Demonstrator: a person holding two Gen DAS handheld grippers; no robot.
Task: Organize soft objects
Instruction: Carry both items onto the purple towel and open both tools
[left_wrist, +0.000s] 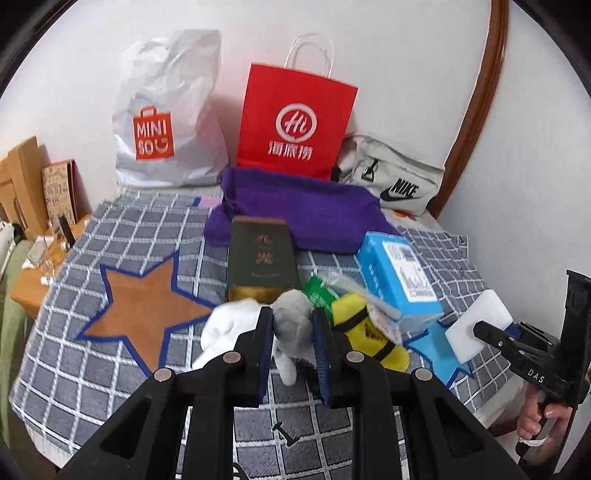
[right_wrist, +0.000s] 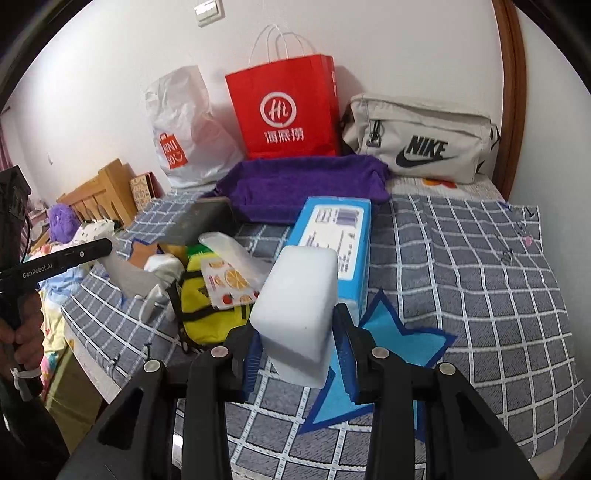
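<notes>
My left gripper (left_wrist: 292, 321) is shut on a grey and white plush toy (left_wrist: 291, 325), held just above the checked bed cover (left_wrist: 110, 354). My right gripper (right_wrist: 297, 332) is shut on a white sponge block (right_wrist: 301, 310); the sponge block also shows in the left wrist view (left_wrist: 476, 325) at the right. A white soft item (left_wrist: 229, 325) lies left of the plush. A yellow soft item (left_wrist: 369, 332) with black straps lies to its right, also in the right wrist view (right_wrist: 207, 306). A purple towel (left_wrist: 295, 210) lies further back.
A dark green box (left_wrist: 262, 258) and a blue box (left_wrist: 399, 273) stand mid-bed. A Miniso plastic bag (left_wrist: 166, 122), a red paper bag (left_wrist: 295, 122) and a grey Nike bag (left_wrist: 395, 177) lean on the wall. A wooden nightstand (left_wrist: 37, 280) is left of the bed.
</notes>
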